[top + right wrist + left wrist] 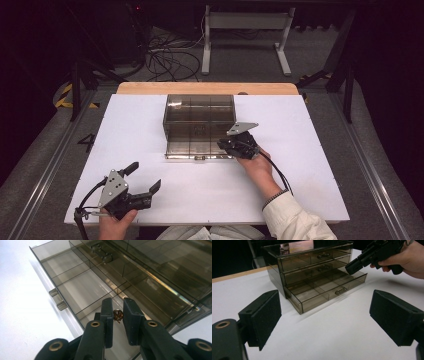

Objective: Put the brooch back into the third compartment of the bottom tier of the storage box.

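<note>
We hold a small brown, round object (118,315) pinched between the narrowed jaws of our right gripper (117,317), above the open bottom drawer (329,288) of a smoky clear drawer cabinet (199,112) near the far edge of the white tabletop (300,165). The object looks tiny and barely caught, so we judge it could slip early, bounce off a divider, or land in the wrong compartment. Our left gripper (142,180) rests near the front left corner, jaws wide apart, gripping nothing.
</note>
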### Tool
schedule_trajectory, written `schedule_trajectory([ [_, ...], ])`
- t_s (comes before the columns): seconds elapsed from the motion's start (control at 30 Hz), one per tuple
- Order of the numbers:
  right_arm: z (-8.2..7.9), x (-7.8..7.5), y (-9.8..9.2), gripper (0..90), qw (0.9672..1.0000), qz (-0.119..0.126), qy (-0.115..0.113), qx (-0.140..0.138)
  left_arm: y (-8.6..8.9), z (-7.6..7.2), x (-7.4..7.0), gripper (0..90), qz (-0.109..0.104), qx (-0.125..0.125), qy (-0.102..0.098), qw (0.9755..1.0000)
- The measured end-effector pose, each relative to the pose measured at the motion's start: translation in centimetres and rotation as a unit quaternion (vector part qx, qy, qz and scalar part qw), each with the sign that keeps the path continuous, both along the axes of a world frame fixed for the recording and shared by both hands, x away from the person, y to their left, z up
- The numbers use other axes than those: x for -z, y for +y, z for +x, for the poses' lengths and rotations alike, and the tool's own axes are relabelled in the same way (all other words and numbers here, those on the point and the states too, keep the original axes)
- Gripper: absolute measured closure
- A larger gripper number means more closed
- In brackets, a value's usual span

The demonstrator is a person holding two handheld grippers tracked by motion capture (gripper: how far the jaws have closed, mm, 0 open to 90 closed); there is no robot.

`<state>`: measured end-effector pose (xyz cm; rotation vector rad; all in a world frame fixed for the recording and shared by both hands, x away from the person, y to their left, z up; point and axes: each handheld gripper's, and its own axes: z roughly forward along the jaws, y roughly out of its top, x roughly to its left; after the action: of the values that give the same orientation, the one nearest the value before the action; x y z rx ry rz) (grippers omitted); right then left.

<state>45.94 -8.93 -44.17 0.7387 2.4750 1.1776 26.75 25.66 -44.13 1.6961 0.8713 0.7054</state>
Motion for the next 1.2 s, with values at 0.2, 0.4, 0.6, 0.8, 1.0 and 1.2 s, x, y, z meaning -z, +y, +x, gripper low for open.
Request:
schedule_trajectory([
  [0.2,0.1,0.3,0.1,78.9,1.0,-0.006,0.004,-0.001,0.0,0.0,0.0,11.3,0.0,0.0,0.0,1.0],
  [0.4,0.2,0.5,0.2,78.9,0.9999,-0.01,0.008,0.002,0.0,0.0,0.0,11.3,0.0,0.0,0.0,1.0],
  [0.6,0.2,0.6,0.2,78.8,0.9999,-0.012,0.007,0.002,0.0,0.0,0.0,11.5,0.001,0.001,0.0,1.0],
  [0.8,0.1,0.4,0.2,72.1,0.9999,-0.01,0.0,0.0,0.0,0.0,0.0,11.6,0.001,0.001,-0.001,1.0],
  [1.0,-0.1,-0.1,0.0,67.6,1.0,-0.002,-0.007,-0.002,0.0,0.0,0.0,11.5,0.001,0.001,-0.001,1.0],
  [1.2,-0.9,-1.3,-0.3,66.7,0.9997,0.01,-0.02,-0.004,0.0,0.0,0.0,11.6,0.001,0.0,-0.002,1.0],
])
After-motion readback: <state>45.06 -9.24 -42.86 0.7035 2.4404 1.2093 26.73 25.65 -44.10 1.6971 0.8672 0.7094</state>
